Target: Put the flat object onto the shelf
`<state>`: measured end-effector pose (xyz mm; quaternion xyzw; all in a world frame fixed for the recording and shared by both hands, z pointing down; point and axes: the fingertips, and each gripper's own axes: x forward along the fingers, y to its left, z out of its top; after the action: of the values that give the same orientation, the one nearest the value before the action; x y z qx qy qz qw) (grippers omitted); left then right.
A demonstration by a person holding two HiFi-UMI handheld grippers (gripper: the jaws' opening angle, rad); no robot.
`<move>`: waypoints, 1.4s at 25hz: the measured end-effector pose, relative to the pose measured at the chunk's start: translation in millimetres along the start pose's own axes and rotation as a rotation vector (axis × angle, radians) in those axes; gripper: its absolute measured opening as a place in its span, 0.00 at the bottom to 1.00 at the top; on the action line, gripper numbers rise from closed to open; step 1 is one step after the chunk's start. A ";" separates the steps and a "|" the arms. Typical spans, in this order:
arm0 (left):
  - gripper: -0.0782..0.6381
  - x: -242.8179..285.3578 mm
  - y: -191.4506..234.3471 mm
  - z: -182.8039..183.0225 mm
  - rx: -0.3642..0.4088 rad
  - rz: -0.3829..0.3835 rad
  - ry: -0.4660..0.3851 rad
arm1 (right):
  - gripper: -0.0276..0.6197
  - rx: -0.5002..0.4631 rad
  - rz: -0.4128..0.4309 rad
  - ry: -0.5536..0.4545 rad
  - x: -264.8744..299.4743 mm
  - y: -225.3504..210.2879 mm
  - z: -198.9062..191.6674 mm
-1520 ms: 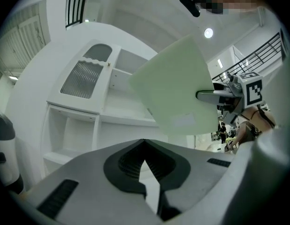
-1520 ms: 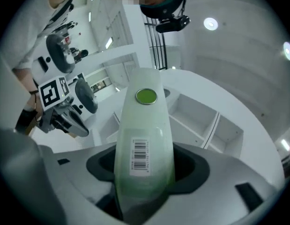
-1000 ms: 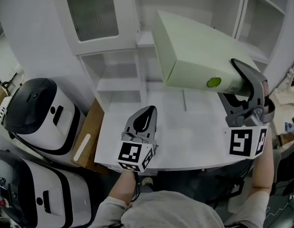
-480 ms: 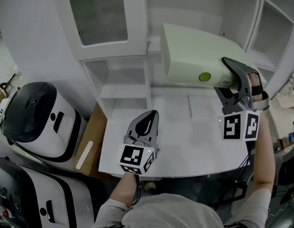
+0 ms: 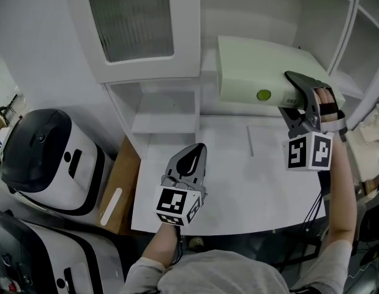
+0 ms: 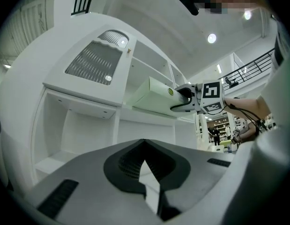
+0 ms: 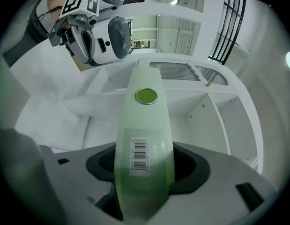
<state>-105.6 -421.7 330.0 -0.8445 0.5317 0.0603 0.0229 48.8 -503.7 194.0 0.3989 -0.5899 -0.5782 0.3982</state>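
The flat object is a pale green box (image 5: 262,72) with a green round sticker and a barcode label on its near edge (image 7: 145,125). My right gripper (image 5: 302,97) is shut on that near edge and holds the box up in front of the white shelf unit (image 5: 165,122), its far end reaching toward the middle compartment. In the left gripper view the box (image 6: 152,97) hangs just under the upper cabinet. My left gripper (image 5: 188,164) hovers low over the white table (image 5: 238,188), shut and empty.
A cabinet door with ribbed glass (image 5: 131,23) hangs above the left shelves. More open shelves (image 5: 360,54) stand at the right. Two black-and-white appliances (image 5: 45,155) (image 5: 48,256) and a cardboard piece (image 5: 119,185) sit left of the table.
The right gripper has carried the box forward toward the shelf, and its tilt has levelled out. The left gripper has stayed where it was, shut.
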 end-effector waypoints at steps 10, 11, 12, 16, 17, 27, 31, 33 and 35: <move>0.13 12.4 31.8 -7.9 -0.018 0.009 0.018 | 0.48 -0.010 0.024 0.013 49.2 -1.4 -2.5; 0.13 13.5 34.5 -8.6 -0.019 0.010 0.020 | 0.49 -0.010 0.025 0.013 53.7 -1.3 -3.3; 0.13 14.7 37.1 -9.2 -0.020 0.012 0.022 | 0.49 -0.009 0.026 0.014 58.2 -1.2 -4.4; 0.13 18.9 48.1 -11.1 -0.025 0.023 0.030 | 0.49 0.004 0.038 0.019 74.0 -0.4 -9.0; 0.13 19.7 50.4 -12.0 -0.027 0.026 0.032 | 0.49 0.003 0.044 0.021 76.3 -0.1 -9.9; 0.13 24.1 50.9 -18.7 -0.040 0.013 0.041 | 0.52 0.013 0.027 0.039 76.0 -2.0 -8.3; 0.13 25.6 47.4 -19.1 -0.038 0.009 0.044 | 0.53 0.007 0.025 0.056 75.9 -0.6 -10.9; 0.13 25.2 45.3 -19.8 -0.035 0.005 0.045 | 0.54 0.010 0.024 0.063 74.1 -1.1 -11.3; 0.13 23.3 42.8 -20.2 -0.033 0.001 0.048 | 0.54 0.004 0.020 0.060 70.9 -1.3 -10.0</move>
<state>-132.7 -463.3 348.2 -0.8456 0.5315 0.0491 -0.0039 32.3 -573.4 193.5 0.4109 -0.5827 -0.5610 0.4206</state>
